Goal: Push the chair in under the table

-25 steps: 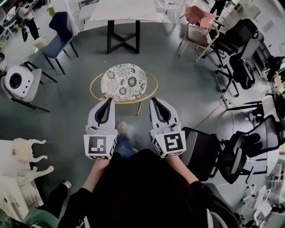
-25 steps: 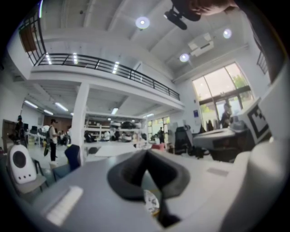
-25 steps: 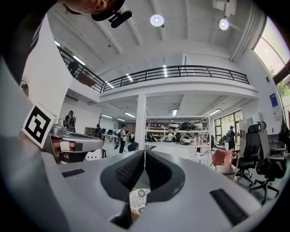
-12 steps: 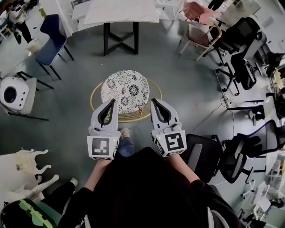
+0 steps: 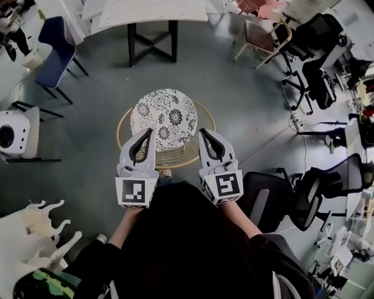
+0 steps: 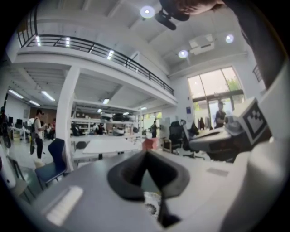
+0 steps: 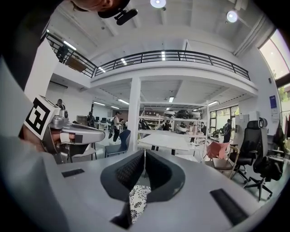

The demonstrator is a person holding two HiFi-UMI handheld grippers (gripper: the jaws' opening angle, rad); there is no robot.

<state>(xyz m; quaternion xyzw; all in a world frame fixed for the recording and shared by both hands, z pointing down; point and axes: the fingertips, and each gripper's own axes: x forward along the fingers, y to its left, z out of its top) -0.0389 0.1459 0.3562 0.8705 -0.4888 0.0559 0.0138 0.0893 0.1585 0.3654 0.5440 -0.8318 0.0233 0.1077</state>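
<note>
The chair [image 5: 163, 117] has a round black-and-white flowered seat inside a gold hoop frame and stands in the middle of the head view. Beyond it at the top is the white table [image 5: 146, 10] on black legs. My left gripper [image 5: 148, 131] and right gripper [image 5: 203, 132] are side by side, both shut and empty, with their tips over the chair's near gold rim. I cannot tell whether they touch it. The flowered seat [image 7: 136, 197] shows below the right gripper [image 7: 144, 153], and a sliver of seat [image 6: 152, 204] below the left gripper [image 6: 146, 153]. The table [image 7: 167, 139] lies straight ahead.
A blue chair [image 5: 55, 49] stands at the upper left, with a white round device [image 5: 11, 131] on a seat below it. Black office chairs [image 5: 315, 52] crowd the right, and another black chair [image 5: 274, 195] is close by my right side. A cable [image 5: 274, 137] crosses the floor.
Both grippers have moved forward together towards the chair. Their tips now lie over its near rim instead of short of it. The jaws stayed shut.
</note>
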